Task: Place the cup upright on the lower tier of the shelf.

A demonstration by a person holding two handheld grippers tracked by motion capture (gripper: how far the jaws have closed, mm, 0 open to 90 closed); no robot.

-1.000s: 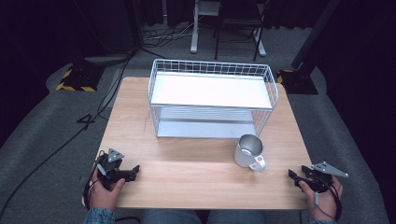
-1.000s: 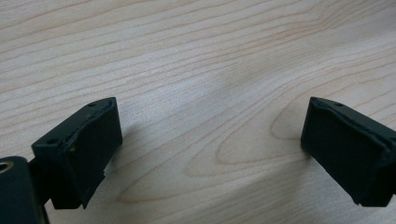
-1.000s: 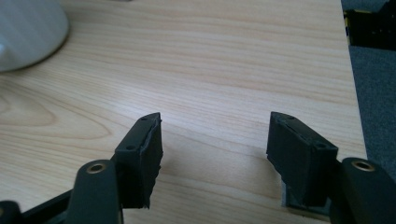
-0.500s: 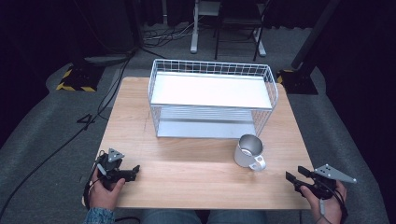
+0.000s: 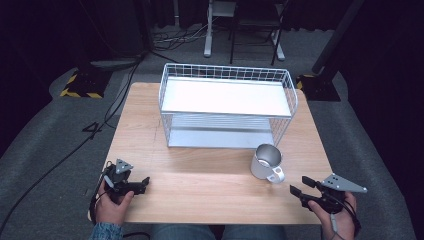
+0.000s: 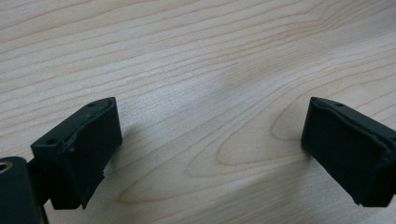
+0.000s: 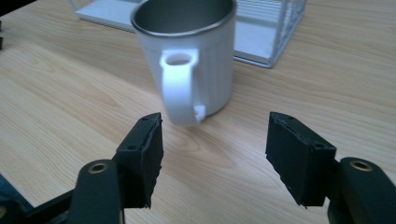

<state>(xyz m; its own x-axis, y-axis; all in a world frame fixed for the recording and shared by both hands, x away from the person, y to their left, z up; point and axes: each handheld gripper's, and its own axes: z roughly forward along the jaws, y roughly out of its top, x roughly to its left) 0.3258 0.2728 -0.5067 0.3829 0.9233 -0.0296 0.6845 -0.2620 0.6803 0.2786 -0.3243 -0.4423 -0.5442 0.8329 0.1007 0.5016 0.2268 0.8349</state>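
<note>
Here the right gripper point(image 7: 212, 154), jaws apart and empty, faces the white metal mug point(image 7: 187, 56); a skewed approach would probably nudge its handle.

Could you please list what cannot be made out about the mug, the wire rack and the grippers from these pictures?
- Mug: the right gripper view cuts off its far rim at the top edge; the inside bottom is hidden by its own wall.
- Wire rack: the high view's lower shelf is shadowed by the upper shelf, so its back part is unclear.
- Left gripper: the left gripper view's bottom edge cuts off both jaws' bases.
</note>
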